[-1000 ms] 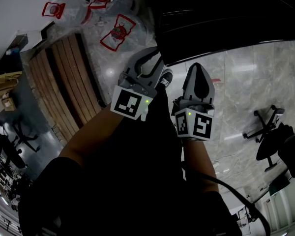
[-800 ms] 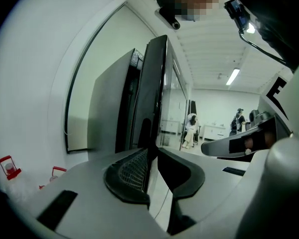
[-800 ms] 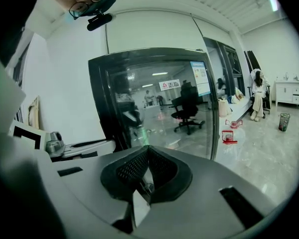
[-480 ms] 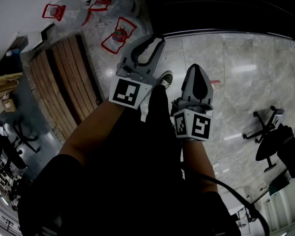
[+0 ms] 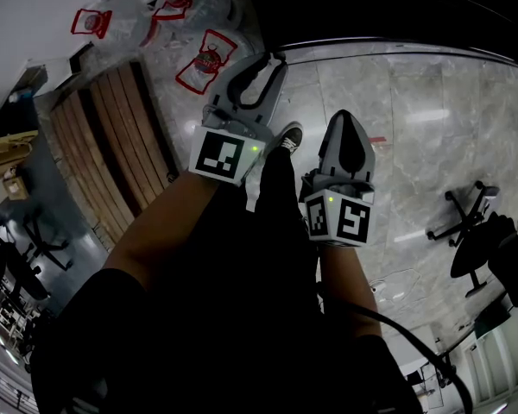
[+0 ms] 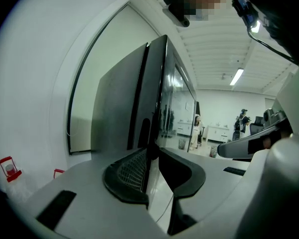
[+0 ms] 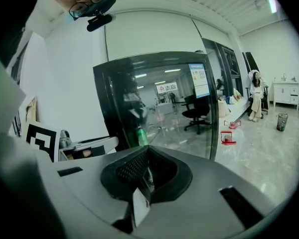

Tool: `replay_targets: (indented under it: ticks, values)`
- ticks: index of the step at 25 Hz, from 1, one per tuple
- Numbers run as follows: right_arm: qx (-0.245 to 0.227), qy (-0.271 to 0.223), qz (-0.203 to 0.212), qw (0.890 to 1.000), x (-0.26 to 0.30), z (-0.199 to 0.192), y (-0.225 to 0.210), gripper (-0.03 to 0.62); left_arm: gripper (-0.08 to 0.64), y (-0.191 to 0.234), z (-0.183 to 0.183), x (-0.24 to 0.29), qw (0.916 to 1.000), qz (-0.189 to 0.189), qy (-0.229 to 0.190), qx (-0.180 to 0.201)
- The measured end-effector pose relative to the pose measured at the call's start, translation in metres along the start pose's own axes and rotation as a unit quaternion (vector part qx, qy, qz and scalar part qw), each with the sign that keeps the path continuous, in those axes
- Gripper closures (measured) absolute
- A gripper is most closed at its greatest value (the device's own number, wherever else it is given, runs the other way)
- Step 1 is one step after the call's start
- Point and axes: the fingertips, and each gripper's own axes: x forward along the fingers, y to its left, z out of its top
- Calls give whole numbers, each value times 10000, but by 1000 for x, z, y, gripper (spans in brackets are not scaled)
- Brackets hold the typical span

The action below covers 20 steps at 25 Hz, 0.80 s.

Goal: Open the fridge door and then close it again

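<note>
Left gripper [image 5: 274, 59]: fingers [image 6: 127, 171] drawn together at the tips, only a thin slit behind them, nothing clamped. Tip lay just beside the foot of the black glass-fronted fridge [image 5: 371, 11]; contact could not be judged. Right gripper [image 5: 345, 117]: fingers pressed together, empty, held short of the fridge. Counted: two grippers, one fridge, three red-labelled water bottles [image 5: 205, 59], one slatted wooden bench [image 5: 112, 141].

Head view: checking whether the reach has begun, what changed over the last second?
The left gripper moved forward, toward the black fridge. The right gripper stayed put; water bottles and wooden slats unchanged. Nothing grasped.
</note>
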Motion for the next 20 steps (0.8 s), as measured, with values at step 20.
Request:
replay_targets:
  ticks: [20]
  values:
    - [-57,-136,204,9997,-15,10,18,577,529,-17,20,-42,9997,113,-204,-4]
